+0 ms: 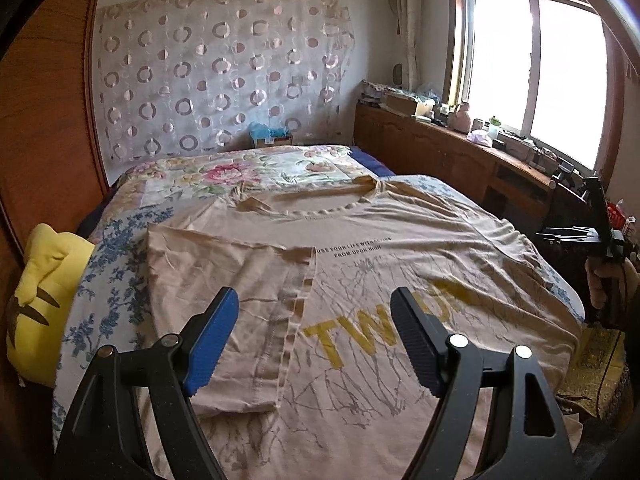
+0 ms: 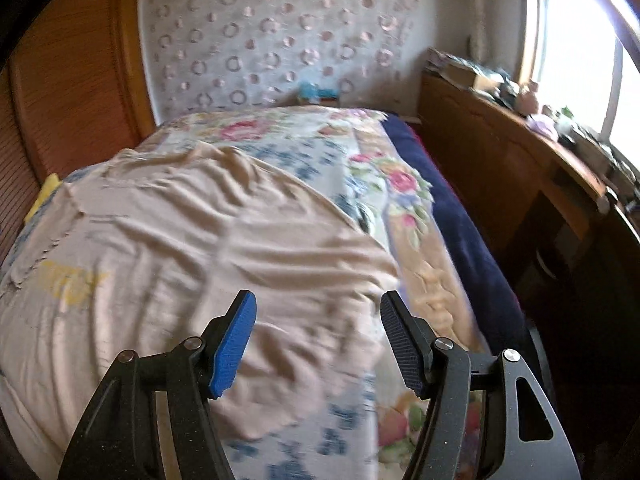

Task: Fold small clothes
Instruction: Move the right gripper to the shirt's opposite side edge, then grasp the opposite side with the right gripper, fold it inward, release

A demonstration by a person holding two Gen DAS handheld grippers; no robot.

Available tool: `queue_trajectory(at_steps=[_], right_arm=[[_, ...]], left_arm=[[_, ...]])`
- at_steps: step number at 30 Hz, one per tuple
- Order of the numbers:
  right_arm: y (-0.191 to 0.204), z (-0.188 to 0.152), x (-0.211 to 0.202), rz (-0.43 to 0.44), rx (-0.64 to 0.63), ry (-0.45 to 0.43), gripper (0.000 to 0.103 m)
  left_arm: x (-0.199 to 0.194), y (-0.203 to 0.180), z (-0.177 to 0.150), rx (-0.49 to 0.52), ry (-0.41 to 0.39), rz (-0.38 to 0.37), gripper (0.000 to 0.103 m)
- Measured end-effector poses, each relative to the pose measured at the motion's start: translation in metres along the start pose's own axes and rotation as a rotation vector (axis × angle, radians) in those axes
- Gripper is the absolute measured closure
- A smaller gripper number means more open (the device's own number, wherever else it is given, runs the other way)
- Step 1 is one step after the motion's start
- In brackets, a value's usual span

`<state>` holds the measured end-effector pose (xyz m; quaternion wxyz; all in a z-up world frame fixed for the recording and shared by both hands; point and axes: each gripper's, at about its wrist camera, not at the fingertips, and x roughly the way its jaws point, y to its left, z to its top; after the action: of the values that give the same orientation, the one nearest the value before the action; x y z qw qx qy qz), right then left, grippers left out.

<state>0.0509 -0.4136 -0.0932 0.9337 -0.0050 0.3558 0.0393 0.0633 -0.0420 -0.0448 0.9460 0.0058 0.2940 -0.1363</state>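
Observation:
A beige T-shirt point(image 1: 380, 248) with yellow letters lies face up on the bed, collar at the far end. Its left sleeve and side point(image 1: 224, 280) are folded inward over the body. My left gripper point(image 1: 314, 308) is open and empty just above that folded part. In the left wrist view my right gripper point(image 1: 576, 234) is held off the bed's right edge. In the blurred right wrist view my right gripper point(image 2: 318, 312) is open and empty above the shirt's right side point(image 2: 240, 240).
The floral bedspread point(image 1: 248, 172) covers the bed. A yellow cushion point(image 1: 44, 296) lies at the left edge by a wooden wardrobe point(image 1: 44, 120). A low wooden cabinet point(image 1: 448, 152) with clutter runs under the window at right. A dark blue blanket point(image 2: 460, 208) edges the bed's right side.

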Motion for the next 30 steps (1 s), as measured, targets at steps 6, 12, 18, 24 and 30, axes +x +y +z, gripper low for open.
queue_trajectory(at_steps=[6,12,18,24,30], right_arm=[[-0.021,-0.005,0.015,0.03,0.056,0.048,0.04],[-0.028,0.006,0.027,0.059,0.075,0.09,0.047],[-0.027,0.008,0.03,0.066,0.045,0.087,0.061],[-0.014,0.007,0.034,0.012,0.002,0.071,0.073],[-0.006,0.007,0.032,-0.015,-0.045,0.057,0.098]], left_arm=[[0.008,-0.01,-0.005,0.008,0.028,-0.018,0.024],[0.014,-0.015,-0.012,0.012,0.052,-0.033,0.024],[0.021,-0.018,-0.018,0.014,0.077,-0.032,0.024],[0.025,-0.016,-0.023,0.006,0.096,-0.03,0.024],[0.027,-0.015,-0.025,0.001,0.104,-0.028,0.024]])
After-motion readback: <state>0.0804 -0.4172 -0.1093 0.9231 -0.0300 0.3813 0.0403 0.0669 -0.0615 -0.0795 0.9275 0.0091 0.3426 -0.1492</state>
